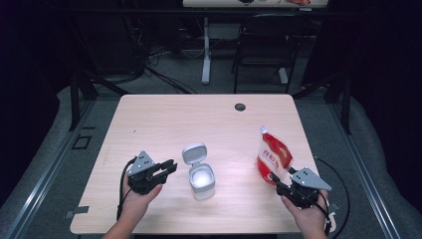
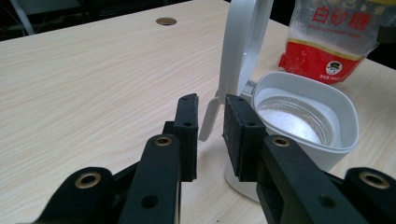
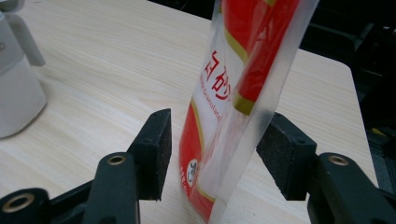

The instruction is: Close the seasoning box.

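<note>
My left gripper (image 1: 170,166) sits open beside the white jar (image 1: 201,180), touching nothing. My right gripper (image 3: 212,154) straddles the sugar bag (image 3: 233,93), pads apart from it.

The high view is dim around the edges, with light falling from above onto the table (image 1: 209,124), brightest near its middle (a soft glare). Both gripper views are evenly lit; the near jaws blur slightly, and far table corners soften.
</note>
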A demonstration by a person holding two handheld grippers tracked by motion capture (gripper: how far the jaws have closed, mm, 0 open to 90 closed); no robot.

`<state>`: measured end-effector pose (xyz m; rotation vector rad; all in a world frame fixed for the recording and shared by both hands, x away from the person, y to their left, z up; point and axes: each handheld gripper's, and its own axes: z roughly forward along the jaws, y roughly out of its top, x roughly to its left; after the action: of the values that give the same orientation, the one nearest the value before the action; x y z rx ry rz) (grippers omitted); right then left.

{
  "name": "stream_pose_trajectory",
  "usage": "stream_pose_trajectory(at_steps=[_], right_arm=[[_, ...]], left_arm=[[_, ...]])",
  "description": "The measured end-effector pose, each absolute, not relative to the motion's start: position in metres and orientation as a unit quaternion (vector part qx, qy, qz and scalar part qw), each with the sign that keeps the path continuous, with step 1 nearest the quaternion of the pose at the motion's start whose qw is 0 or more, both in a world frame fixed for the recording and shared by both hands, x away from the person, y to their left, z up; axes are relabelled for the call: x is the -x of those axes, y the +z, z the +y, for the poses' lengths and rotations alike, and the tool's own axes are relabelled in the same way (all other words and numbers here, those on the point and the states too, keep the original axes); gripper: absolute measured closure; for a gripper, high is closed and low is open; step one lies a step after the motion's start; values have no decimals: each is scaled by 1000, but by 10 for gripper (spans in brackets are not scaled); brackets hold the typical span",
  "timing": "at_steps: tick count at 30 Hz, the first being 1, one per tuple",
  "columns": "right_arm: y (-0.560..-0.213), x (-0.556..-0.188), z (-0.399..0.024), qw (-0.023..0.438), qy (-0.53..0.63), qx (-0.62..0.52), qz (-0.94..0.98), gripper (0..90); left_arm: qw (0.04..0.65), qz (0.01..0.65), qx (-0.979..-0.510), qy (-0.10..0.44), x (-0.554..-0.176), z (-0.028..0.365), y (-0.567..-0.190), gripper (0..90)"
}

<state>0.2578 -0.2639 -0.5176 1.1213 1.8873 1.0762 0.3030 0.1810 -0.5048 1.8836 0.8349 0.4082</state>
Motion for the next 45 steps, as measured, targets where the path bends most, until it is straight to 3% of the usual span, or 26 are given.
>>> stream_pose_trajectory(at_steps=[12,24,39,45], right_arm=[[-513,-250,-268,345,406,-446,719,456],[-508,-222,-271,355,407,-443,716,482],[-515,-229,-242,315,420,-391,756,483],[-521,-238,-229,300,424,-375,768,465]], left_arm=[[495,344,-781,165,-307,182,-504,839],[497,332,-784,165,-313,178,-502,843],[492,340,-783,169,-312,181,-505,836],[490,340,-785,169,-312,182,-503,878]])
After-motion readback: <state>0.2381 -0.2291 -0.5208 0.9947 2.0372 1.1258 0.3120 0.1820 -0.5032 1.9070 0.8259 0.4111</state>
